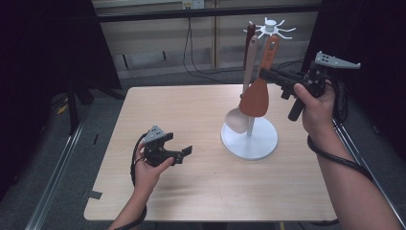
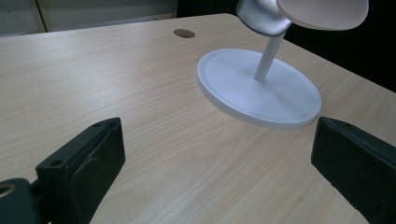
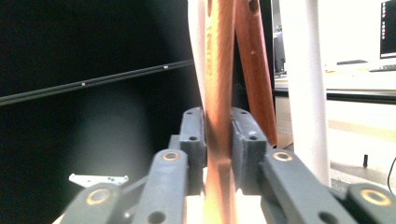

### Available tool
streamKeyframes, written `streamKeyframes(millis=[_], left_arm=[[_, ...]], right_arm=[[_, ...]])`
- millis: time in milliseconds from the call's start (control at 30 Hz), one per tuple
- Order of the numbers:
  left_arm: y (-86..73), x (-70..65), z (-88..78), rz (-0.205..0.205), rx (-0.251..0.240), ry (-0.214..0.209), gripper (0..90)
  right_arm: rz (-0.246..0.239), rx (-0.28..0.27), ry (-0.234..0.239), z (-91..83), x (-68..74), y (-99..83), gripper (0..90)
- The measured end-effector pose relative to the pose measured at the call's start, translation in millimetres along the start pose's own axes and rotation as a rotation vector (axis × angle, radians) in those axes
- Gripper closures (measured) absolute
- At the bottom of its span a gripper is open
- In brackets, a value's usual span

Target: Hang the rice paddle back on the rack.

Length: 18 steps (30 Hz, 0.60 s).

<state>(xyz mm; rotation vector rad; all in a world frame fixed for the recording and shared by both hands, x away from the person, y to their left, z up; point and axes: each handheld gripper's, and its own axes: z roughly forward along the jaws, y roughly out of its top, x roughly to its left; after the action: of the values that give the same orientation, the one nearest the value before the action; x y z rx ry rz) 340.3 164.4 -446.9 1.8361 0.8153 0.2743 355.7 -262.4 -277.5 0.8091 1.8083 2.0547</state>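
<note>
A pale wood-grain surface (image 1: 191, 110) with rounded corners spreads across the high view. Standing on it is the round white base (image 1: 249, 139) of a utensil stand, a flat disc with a raised rim, and from the middle of that base a thin white pole (image 1: 250, 125) rises. In the left gripper view the base (image 2: 243, 88) sits flat on the boards. Beyond the base in that view, nearer the far edge, there is a small dark round hole (image 2: 184, 33) in the surface. In the high view, well to the near-left of the base, a small grey tab (image 1: 94, 194) sticks out at the surface's near-left edge.
</note>
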Motion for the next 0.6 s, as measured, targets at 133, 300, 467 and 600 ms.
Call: streamKeyframes(millis=[133, 300, 467, 600], left_arm=[[0.2, -0.4, 0.4, 0.008, 0.003, -0.001, 2.8], [0.8, -1.7, 0.8, 0.004, 0.002, -0.002, 2.8], [1.3, -2.0, 0.9, 0.011, 0.002, -0.002, 2.8], [1.5, -1.7, 0.7, 0.012, 0.001, -0.001, 2.8]], right_arm=[[-0.005, -0.006, -0.035, -2.0, 0.0, -3.5, 62.8], [-0.015, -0.020, -0.076, -4.7, 0.1, -6.9, 50.5], [-0.028, -0.034, -0.120, -7.9, 2.4, -9.3, 36.5], [-0.063, -0.021, -0.151, -10.6, 5.8, -11.6, 29.2]])
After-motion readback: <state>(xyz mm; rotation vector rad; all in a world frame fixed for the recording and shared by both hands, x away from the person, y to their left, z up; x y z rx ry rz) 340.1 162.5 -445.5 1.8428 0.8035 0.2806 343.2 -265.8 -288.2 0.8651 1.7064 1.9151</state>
